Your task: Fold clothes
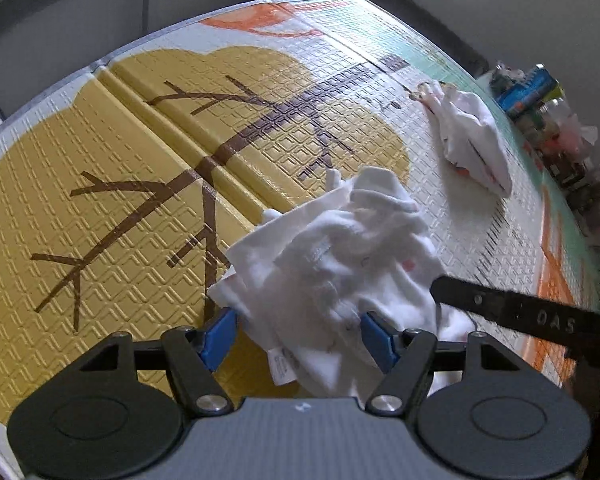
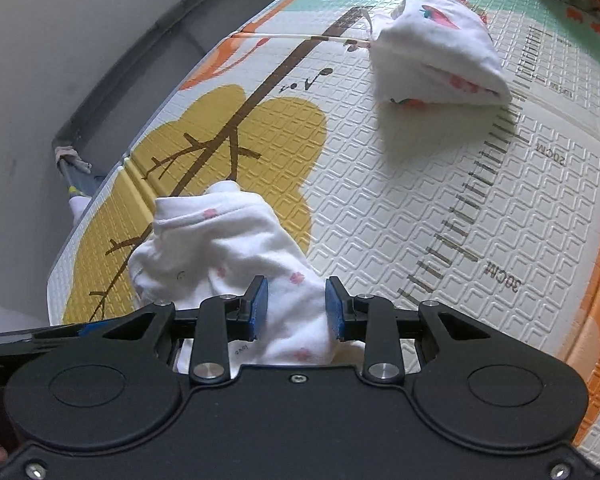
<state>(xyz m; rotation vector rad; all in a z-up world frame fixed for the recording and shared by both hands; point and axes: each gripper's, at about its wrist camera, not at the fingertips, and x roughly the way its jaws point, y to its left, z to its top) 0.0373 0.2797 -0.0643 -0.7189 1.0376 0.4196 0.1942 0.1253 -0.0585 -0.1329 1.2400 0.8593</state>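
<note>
A small white garment with pink flower prints [image 1: 340, 264] [image 2: 220, 248] lies crumpled on the play mat [image 1: 100, 200] [image 2: 420, 208], its care label hanging down near the camera in the left wrist view. My left gripper [image 1: 298, 336] stands open and wide over its near edge, with cloth between the blue pads but not pinched. My right gripper [image 2: 297, 306] is shut on a bunched fold of the same garment. A black part of the right gripper [image 1: 500, 312] shows at the right of the left wrist view.
A second white garment [image 1: 476, 148] [image 2: 436, 60] lies folded farther out on the mat. Boxes and packets [image 1: 540, 96] crowd the floor beyond the mat's far right edge. A grey wall and skirting run along the mat's left side, with a cloth scrap [image 2: 74, 160] there.
</note>
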